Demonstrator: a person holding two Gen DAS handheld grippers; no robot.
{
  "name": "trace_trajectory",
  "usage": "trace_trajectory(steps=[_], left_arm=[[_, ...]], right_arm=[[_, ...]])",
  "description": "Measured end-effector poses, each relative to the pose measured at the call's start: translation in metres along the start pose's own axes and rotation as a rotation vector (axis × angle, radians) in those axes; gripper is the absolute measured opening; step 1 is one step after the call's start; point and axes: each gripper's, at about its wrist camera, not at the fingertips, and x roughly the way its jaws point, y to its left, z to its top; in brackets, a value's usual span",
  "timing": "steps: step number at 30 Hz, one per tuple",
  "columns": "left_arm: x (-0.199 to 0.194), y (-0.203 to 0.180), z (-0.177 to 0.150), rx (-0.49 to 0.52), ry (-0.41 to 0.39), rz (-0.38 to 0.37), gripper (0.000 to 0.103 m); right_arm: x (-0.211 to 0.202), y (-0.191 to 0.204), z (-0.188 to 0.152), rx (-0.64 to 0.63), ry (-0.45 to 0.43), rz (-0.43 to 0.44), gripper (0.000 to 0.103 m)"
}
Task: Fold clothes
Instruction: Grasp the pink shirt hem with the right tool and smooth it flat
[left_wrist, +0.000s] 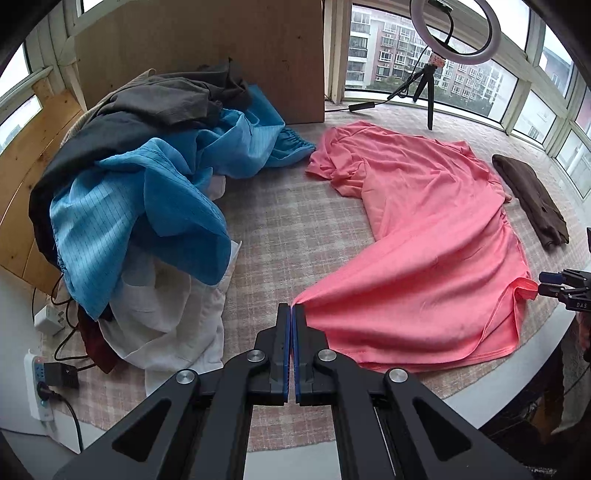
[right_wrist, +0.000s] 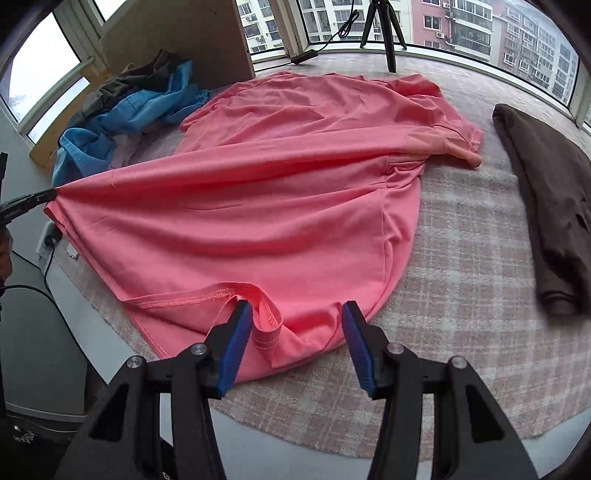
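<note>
A pink T-shirt (left_wrist: 424, 229) (right_wrist: 277, 206) lies spread on the checked mat (left_wrist: 288, 229) (right_wrist: 461, 266). My left gripper (left_wrist: 293, 306) is shut on the shirt's near hem corner and pulls the cloth into a taut ridge; in the right wrist view the left gripper (right_wrist: 33, 201) shows at the far left edge, pinching that corner. My right gripper (right_wrist: 297, 310) stands open over the other hem corner. A folded loop of hem lies between its blue pads (right_wrist: 240, 332), which do not press on it. In the left wrist view the right gripper (left_wrist: 546, 284) sits just off the shirt's right edge.
A heap of blue, grey, black and white clothes (left_wrist: 147, 177) (right_wrist: 122, 110) lies at the left. A folded brown garment (left_wrist: 532, 199) (right_wrist: 546, 192) rests at the right. A ring light tripod (left_wrist: 430, 85) stands by the windows. A power strip (left_wrist: 37, 384) with cables lies beyond the mat's left edge.
</note>
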Motion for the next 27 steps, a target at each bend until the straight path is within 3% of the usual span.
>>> trace_trajectory(steps=[4, 7, 11, 12, 13, 14, 15, 17, 20, 23, 25, 27], left_arm=[[0.006, -0.001, -0.002, -0.005, 0.007, -0.027, 0.001], [0.011, -0.002, -0.002, -0.002, 0.019, -0.034, 0.001], [0.014, -0.003, -0.005, 0.013, 0.029, -0.032, 0.001], [0.014, -0.003, -0.006, 0.017, 0.033, -0.029, 0.001], [0.014, -0.003, -0.007, 0.021, 0.036, -0.026, 0.001], [0.013, -0.003, -0.008, 0.022, 0.039, -0.023, 0.001], [0.011, -0.002, -0.009, 0.023, 0.042, -0.019, 0.001], [0.001, -0.003, -0.012, 0.019, 0.05, -0.038, 0.001], [-0.025, -0.019, -0.026, 0.039, 0.056, -0.093, 0.001], [-0.029, -0.064, -0.044, 0.09, 0.091, -0.199, 0.0], [-0.026, -0.097, -0.056, 0.135, 0.115, -0.281, 0.005], [-0.016, -0.12, -0.065, 0.168, 0.128, -0.303, 0.008]], right_arm=[[0.006, 0.032, -0.01, -0.005, 0.033, 0.041, 0.05], [0.026, 0.051, -0.002, -0.041, 0.061, -0.011, 0.05], [0.047, 0.046, 0.006, -0.012, 0.098, -0.049, 0.049], [0.048, 0.042, 0.005, -0.018, 0.114, -0.048, 0.043], [0.049, 0.039, 0.003, -0.032, 0.129, -0.049, 0.024], [0.049, 0.037, 0.0, -0.046, 0.144, -0.05, 0.013], [0.043, 0.033, -0.001, -0.059, 0.151, -0.05, 0.005], [0.016, 0.024, -0.002, -0.085, 0.136, -0.064, 0.005], [-0.057, 0.006, -0.003, -0.107, 0.042, -0.144, 0.004], [-0.13, -0.02, -0.017, -0.05, -0.077, -0.241, 0.003], [-0.153, -0.043, -0.032, 0.023, -0.11, -0.305, 0.003], [-0.139, -0.069, -0.047, 0.088, -0.079, -0.324, 0.003]])
